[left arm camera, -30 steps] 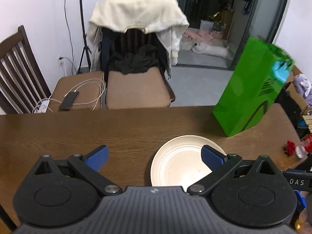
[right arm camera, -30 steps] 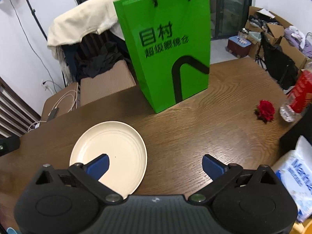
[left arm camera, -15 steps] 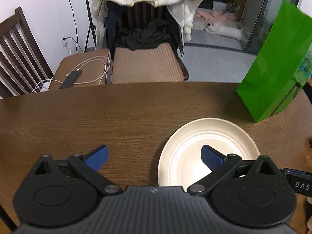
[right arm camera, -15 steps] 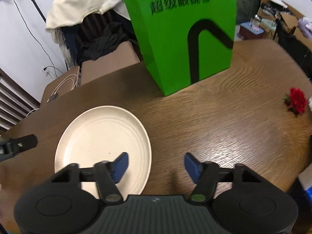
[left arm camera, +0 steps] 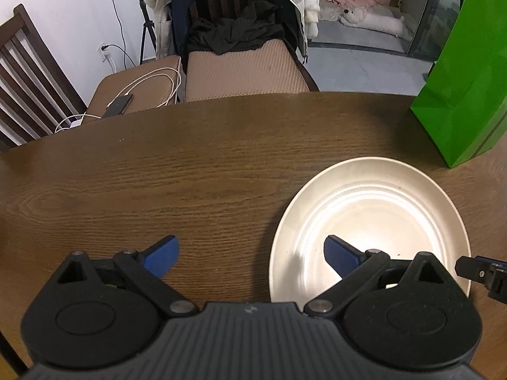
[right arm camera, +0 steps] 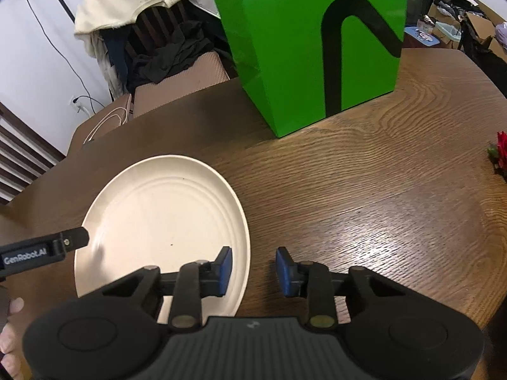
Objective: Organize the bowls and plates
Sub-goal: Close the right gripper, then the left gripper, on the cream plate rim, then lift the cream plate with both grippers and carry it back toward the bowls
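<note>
A cream round plate (left arm camera: 370, 218) lies flat on the brown wooden table (left arm camera: 190, 183); it also shows in the right wrist view (right arm camera: 164, 218). My left gripper (left arm camera: 250, 253) is wide open, its right finger over the plate's near left part, its left finger over bare table. My right gripper (right arm camera: 253, 270) is open with a narrow gap, and its jaws straddle the plate's near right rim: left pad (right arm camera: 224, 269) over the plate, right pad over the table. No bowl is in view.
A tall green paper bag (right arm camera: 313, 44) stands on the table behind the plate, and it shows at the right in the left wrist view (left arm camera: 469, 95). A red flower (right arm camera: 500, 152) lies at the right edge. Chairs with clothes (left arm camera: 240, 31) stand beyond the table's far edge.
Both grippers have moved forward and down toward the plate. My right gripper's jaws have narrowed from wide open to a small gap around the plate's rim. The left stays wide open.
</note>
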